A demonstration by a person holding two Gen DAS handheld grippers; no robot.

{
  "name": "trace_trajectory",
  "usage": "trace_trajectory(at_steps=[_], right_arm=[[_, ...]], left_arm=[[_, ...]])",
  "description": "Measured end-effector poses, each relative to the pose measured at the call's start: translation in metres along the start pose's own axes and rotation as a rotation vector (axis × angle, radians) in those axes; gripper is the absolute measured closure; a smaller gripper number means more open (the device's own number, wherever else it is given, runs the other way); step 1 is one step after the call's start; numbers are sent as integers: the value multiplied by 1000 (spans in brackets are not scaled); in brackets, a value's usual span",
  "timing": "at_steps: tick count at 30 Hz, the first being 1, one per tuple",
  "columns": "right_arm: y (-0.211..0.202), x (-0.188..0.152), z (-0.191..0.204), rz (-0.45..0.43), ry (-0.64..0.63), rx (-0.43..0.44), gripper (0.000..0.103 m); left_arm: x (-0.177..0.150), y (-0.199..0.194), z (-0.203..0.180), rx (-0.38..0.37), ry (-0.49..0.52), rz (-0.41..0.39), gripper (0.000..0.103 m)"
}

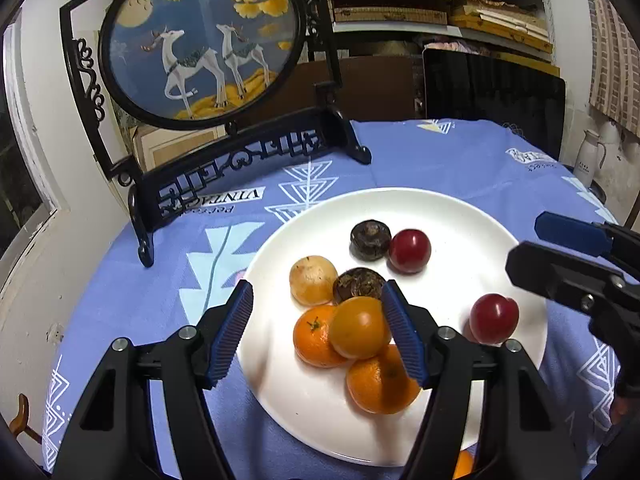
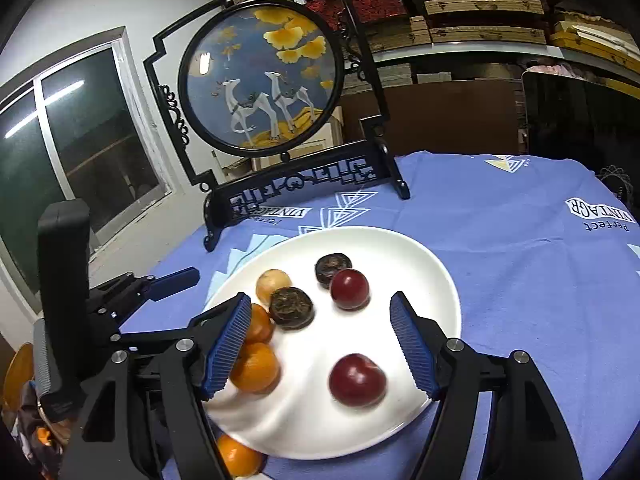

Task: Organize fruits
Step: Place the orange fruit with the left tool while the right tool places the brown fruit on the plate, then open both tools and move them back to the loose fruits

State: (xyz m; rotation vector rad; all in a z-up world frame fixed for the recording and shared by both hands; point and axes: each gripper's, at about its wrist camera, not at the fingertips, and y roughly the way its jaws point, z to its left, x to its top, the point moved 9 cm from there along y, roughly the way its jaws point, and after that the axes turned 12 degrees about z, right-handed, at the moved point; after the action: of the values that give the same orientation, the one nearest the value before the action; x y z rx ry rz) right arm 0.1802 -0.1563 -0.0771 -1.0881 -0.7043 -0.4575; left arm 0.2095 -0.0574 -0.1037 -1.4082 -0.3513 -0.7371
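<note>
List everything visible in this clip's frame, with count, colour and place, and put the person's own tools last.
plate: one, white, centre of the table.
oranges: three orange ones clustered on the plate's near-left side, one stacked on the other two; a fourth off the plate by its near edge.
red fruits: two, dark red, on the plate, one far, one near-right.
dark brown fruits: two, on the plate toward its far side.
pale tan fruit: one, on the plate's left.
tablecloth: one, blue with white patterns.
deer screen: one, black frame, behind the plate.
jug: one, white, far right.
left claw: open, over the oranges.
right claw: open, over the plate.
</note>
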Motion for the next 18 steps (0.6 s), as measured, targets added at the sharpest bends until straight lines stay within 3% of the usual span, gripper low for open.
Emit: trace_trajectory(at_steps=[4, 7, 11, 14, 18], right_arm=[[-20, 0, 12, -27, -15, 26, 30], [-43, -24, 18, -24, -58, 23, 20], [-55, -87, 11, 119, -186, -113, 20], [-52, -136, 2, 256, -244, -185, 20], [-46, -165, 2, 329, -254, -176, 20]], left_arm=[[6, -16, 9, -8, -19, -50, 37], [9, -27, 12, -21, -29, -77, 30], [9, -52, 2, -77, 12, -112, 28], [-3, -85, 1, -138, 28, -178, 15], [-41, -104, 11, -156, 71, -156, 14]])
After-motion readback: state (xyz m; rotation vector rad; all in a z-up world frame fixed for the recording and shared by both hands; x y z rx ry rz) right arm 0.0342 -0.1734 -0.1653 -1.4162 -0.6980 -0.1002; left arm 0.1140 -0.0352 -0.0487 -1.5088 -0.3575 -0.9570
